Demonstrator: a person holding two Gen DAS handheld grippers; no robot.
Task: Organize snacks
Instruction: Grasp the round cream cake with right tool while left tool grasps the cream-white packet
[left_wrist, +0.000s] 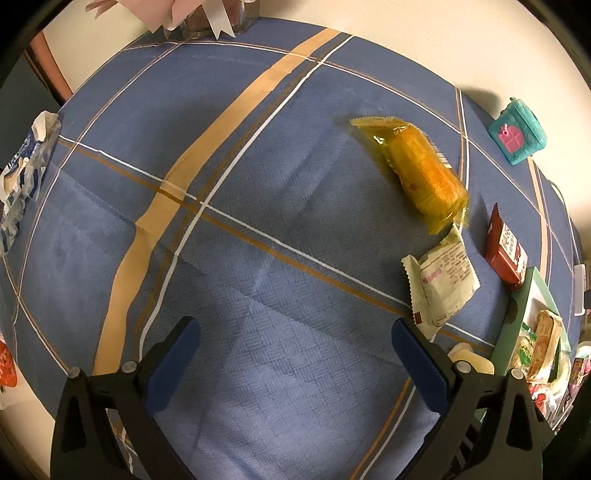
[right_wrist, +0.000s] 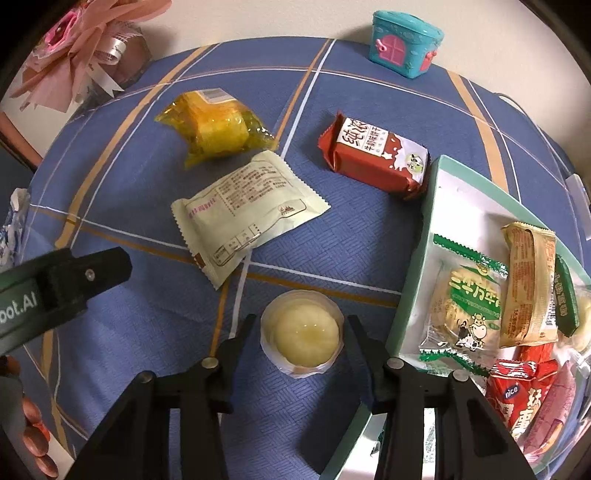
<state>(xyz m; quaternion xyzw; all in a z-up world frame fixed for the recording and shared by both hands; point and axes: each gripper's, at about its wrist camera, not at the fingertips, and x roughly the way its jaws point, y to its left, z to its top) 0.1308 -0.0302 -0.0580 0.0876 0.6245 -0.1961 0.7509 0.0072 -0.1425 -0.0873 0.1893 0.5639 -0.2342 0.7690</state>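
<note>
loose on blue cloth (right_wrist: 155, 369): 1 jelly cup (right_wrist: 301, 332), 1 cream packet (right_wrist: 247, 206), 1 yellow cake (right_wrist: 218, 127), 1 red bar (right_wrist: 376, 158) | right gripper (right_wrist: 301, 328) bracketing the cup, contact unclear | left gripper (left_wrist: 295, 332) gaping wide, holding nothing | green box (right_wrist: 410, 295) sitting beside

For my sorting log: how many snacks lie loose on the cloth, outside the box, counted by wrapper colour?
Yellow: 1, yellow cake
Cream: 1, cream packet
Red: 1, red bar
Clear: 1, jelly cup, between the right gripper fingers
Total: 4
</note>
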